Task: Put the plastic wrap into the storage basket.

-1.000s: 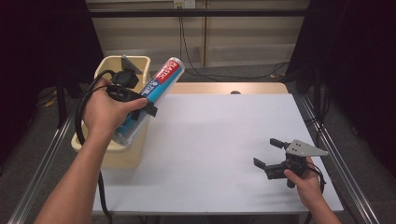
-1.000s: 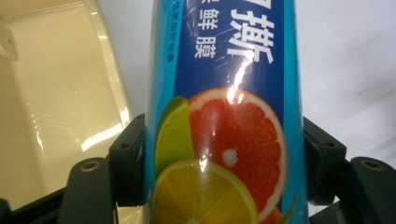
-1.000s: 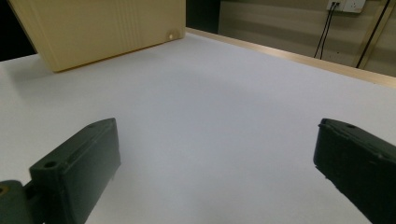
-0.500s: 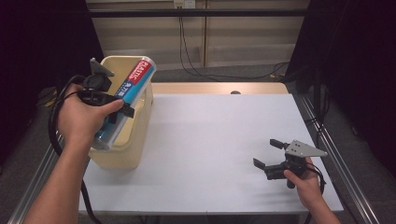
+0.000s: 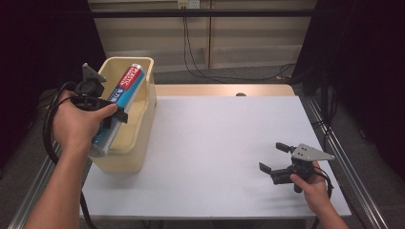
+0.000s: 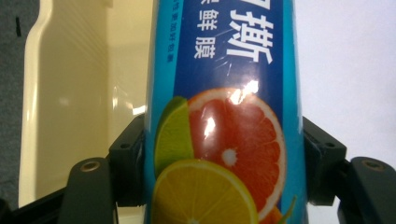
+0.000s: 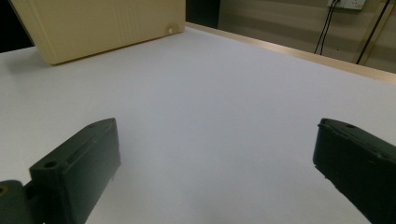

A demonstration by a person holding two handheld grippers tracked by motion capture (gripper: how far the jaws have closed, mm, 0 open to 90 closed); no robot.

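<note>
Cling-film tube (image 5: pixel 118 104) clamped in left tongs (image 5: pixel 112 116) over bin (image 5: pixel 143 125), right tongs (image 5: pixel 275 159) spread

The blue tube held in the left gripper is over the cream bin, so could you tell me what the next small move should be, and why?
Probably lower it a little further and then open the jaws. The left gripper is clamped on the blue tube, which hangs tilted over the cream bin, its lower end already inside. The right gripper rests open, apart on the table.

Left gripper (image 5: pixel 112 114) raised, fingers clamped; right gripper (image 5: pixel 277 157) low, fingers spread.
</note>
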